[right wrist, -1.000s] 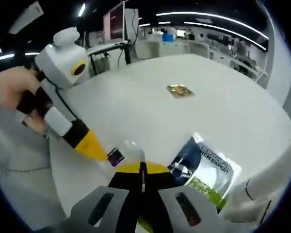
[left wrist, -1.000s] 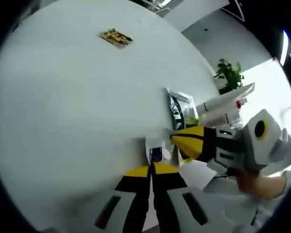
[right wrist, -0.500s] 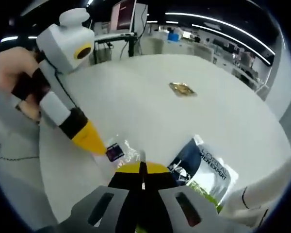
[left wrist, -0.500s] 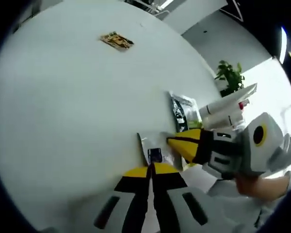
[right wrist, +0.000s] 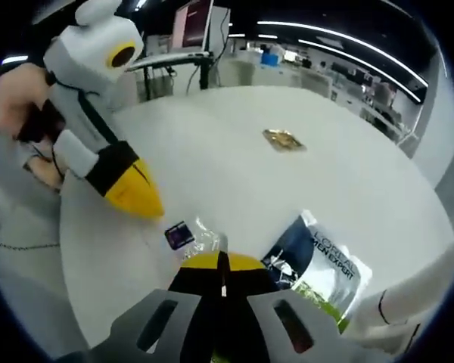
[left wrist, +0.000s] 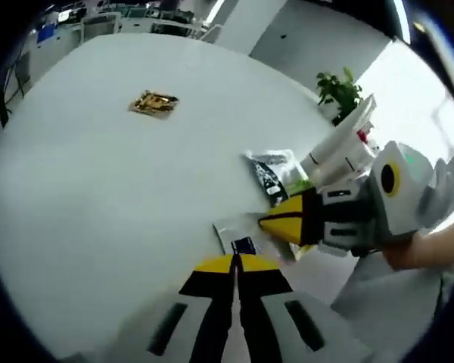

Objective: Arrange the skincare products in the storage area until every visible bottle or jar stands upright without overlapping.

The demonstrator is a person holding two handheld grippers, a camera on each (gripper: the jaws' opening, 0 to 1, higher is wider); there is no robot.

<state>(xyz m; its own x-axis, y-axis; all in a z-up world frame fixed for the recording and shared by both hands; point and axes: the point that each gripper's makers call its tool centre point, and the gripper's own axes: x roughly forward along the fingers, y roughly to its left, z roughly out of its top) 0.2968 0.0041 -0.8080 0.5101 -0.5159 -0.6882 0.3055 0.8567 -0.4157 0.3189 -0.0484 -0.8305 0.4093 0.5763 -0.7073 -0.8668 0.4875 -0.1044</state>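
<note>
Sachet lies flat on the table, near its edge, just ahead of the left gripper, whose jaws are pressed together on nothing. The right gripper has its jaws together too, with the sachet's corner at its tips. One pouch lies beside it. One small packet lies well apart, with much bare table between.

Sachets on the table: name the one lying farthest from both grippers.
The small gold sachet, alone mid-table; the clear sachet and the dark L'Oreal pouch lie by the closed jaws.
</note>
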